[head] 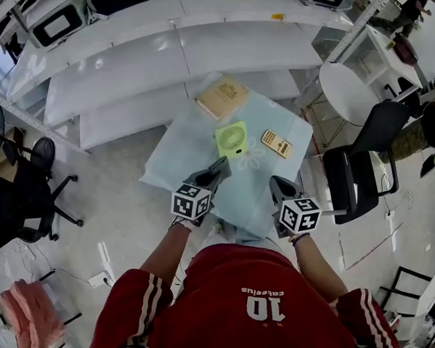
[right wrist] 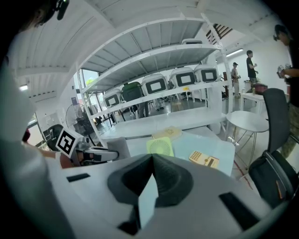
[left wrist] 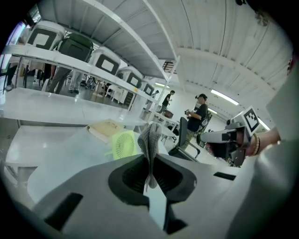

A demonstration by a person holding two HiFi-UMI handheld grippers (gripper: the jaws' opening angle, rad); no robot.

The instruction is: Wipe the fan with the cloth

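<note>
A small lime-green fan (head: 232, 139) stands upright near the middle of the table (head: 175, 156), which has a pale blue cover. My left gripper (head: 221, 165) hovers just in front of the fan and is shut on a folded grey cloth (left wrist: 149, 138). The cloth sticks up from between the jaws, and the fan (left wrist: 124, 144) shows just left of it. My right gripper (head: 276, 183) hangs over the table's near right part, shut, with nothing between its jaws. In the right gripper view the fan (right wrist: 160, 145) lies straight ahead, and the left gripper (right wrist: 99, 154) is at the left.
A tan book (head: 221, 97) lies behind the fan. A yellow calculator (head: 276, 143) is to the fan's right. White shelving (head: 173, 51) runs behind the table. A black office chair (head: 355, 177) and a round white table (head: 349, 93) stand at the right. People stand in the background.
</note>
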